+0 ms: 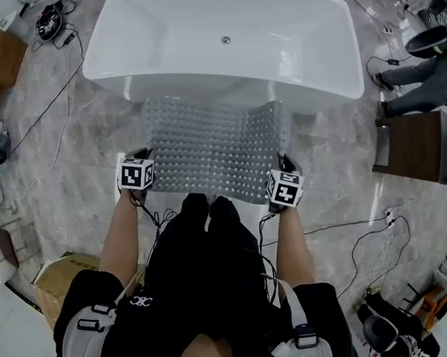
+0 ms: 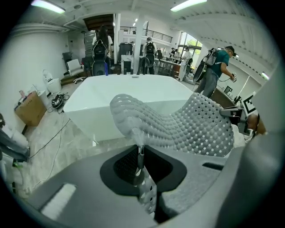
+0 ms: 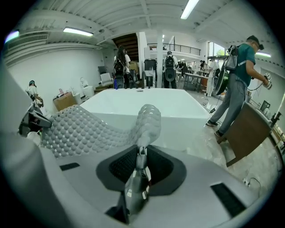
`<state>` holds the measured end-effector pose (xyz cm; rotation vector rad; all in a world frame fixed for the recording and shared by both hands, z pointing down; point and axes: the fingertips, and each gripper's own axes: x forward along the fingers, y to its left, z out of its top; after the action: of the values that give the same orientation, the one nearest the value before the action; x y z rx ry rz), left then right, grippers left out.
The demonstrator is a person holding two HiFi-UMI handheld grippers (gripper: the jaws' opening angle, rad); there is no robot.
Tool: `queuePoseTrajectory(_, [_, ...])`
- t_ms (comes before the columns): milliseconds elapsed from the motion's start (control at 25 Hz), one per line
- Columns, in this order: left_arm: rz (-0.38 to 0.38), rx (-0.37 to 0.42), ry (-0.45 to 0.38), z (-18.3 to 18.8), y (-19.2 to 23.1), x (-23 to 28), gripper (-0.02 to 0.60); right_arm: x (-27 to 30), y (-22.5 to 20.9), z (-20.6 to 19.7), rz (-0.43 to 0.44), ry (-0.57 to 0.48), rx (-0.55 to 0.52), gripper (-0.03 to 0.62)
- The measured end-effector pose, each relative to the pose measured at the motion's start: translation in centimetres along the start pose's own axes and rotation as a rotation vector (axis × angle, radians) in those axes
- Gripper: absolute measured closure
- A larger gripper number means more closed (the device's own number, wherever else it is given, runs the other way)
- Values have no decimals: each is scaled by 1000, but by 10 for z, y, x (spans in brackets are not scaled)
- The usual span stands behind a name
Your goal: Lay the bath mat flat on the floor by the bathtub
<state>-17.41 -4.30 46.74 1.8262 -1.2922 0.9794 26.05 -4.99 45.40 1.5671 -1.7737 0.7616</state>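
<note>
Fig.: Bath mat point(image 1: 213, 148), grey & studded, was spread at frame centre betw. both grippers, just below the white bathtub point(image 1: 220, 35) and over the marble floor point(image 1: 337, 149). It was not yet flat: it sagged mid-span and curled up at each grip. Whether its far edge touched the floor was unclear. Left gripper point(image 1: 139, 159), centre-left: fingers point(image 2: 127, 162) clenched on the mat's near-left corner. Right gripper point(image 1: 284, 167), centre-right: fingers point(image 3: 158, 164) clamped likewise on the near-right corner. Holder's black-clad legs filled the lower centre. Another person point(image 3: 238, 84) stood at the right of the right gripper view.
</note>
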Motion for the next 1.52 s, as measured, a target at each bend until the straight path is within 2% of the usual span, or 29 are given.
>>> queuePoseTrajectory(360, [-2,21,69,-44,-11,95,546,97,-6,-72,18,131,-55,531])
queuePoseTrajectory(640, [-16,67,88,-70,-21,194,546,192,-17,-120,3,151,-61,531])
queuePoseTrajectory(880, [-48,1,120,-88,-11,281,546,263,-19,-159,-7,204,-14,531])
queuePoseTrajectory(1040, [-56,-37,159,-112,1,335,546,311,-21,-186,-10,231,-53,531])
queuePoseTrajectory(1280, [-91,-32,204,-147,1,392,545,357,-29,-222,-35,273,-103,531])
queuePoseTrajectory(1520, [-40,-79,205,-159,28,430,543,402,-26,-245,-21,276,-129,522])
